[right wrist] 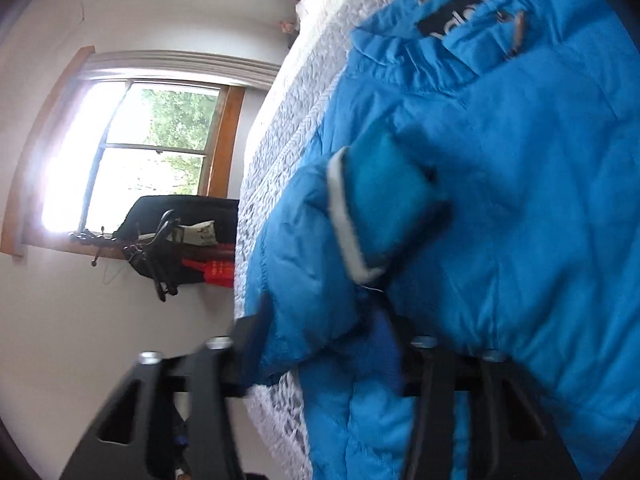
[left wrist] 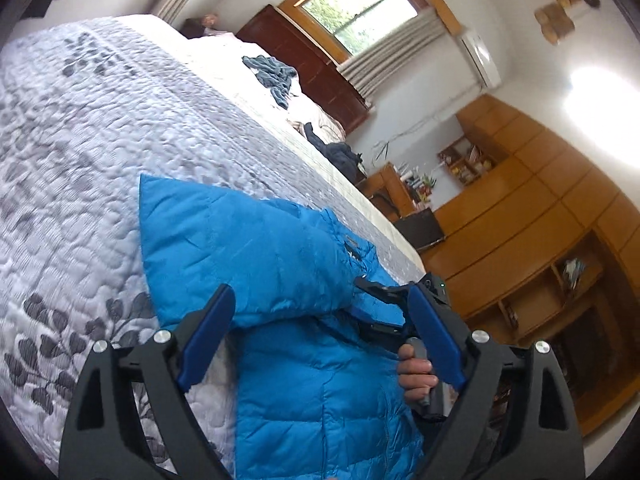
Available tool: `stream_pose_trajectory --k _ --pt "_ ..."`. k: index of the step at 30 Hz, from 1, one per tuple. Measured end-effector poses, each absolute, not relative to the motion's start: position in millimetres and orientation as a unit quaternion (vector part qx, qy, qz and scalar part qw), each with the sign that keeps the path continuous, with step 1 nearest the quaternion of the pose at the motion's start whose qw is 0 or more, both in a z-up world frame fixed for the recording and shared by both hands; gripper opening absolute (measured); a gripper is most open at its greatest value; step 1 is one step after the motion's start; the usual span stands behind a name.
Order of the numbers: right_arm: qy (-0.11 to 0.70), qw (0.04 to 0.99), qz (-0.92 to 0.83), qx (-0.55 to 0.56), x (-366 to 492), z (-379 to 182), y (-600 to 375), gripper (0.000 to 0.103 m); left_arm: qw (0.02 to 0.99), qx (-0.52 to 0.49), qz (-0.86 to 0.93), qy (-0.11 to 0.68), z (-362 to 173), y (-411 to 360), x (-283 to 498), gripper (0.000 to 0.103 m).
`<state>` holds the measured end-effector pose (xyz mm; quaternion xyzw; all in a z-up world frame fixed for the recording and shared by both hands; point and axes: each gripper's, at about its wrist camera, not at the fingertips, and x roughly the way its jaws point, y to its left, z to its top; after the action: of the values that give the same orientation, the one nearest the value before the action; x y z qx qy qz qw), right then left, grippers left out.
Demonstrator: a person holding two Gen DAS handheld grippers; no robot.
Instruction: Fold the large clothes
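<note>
Left wrist view shows the blue jacket (left wrist: 280, 264) lying on the quilted bed (left wrist: 100, 140), its padded body running from the near edge under the left gripper (left wrist: 320, 340) away toward the far side, with a flap of it folded over into a point at upper left. The left gripper has its fingers wide apart, one pad (left wrist: 208, 336) over the jacket's left edge and the other at its right, so the cloth lies between and below them, gripped by neither. Just beyond the right pad sits the right gripper (left wrist: 380, 300), with the person's hand (left wrist: 416, 376) on its handle, at the jacket's right edge.

Right wrist view is blurred. The sleeve (right wrist: 320, 260) lies bunched straight ahead of the right gripper (right wrist: 320, 344), its white-trimmed cuff (right wrist: 352, 216) pointing away along the fingers, and the collar (right wrist: 460, 12) with its dark label lies far off at upper right. The jacket's long axis runs from near to far here, roughly in line with the fingers. Sleeve cloth sits between the two black arms, but I cannot tell whether they are pressed on it or only around it.

By my judgement the right gripper is nearer the sleeve, and the fold turns on carrying that sleeve across the body toward the left gripper's side.
</note>
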<state>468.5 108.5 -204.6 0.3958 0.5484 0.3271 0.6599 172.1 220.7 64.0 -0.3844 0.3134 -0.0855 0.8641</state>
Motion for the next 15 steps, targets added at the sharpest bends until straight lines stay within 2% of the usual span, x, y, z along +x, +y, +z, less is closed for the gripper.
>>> stream_pose_trajectory --k 1,5,15 --pt "0.542 0.669 0.323 0.393 470.7 -201.3 108.6 0.021 0.863 -0.385 -0.084 0.314 62.8 222.7 173.2 0.087" --pt "0.524 0.701 0.310 0.371 476.9 -181.8 106.1 0.009 0.863 -0.387 -0.090 0.312 64.3 226.5 172.0 0.087" --pt "0.454 0.791 0.279 0.300 466.0 -106.7 69.3 0.004 0.861 -0.395 -0.100 0.306 62.6 228.0 168.7 0.087"
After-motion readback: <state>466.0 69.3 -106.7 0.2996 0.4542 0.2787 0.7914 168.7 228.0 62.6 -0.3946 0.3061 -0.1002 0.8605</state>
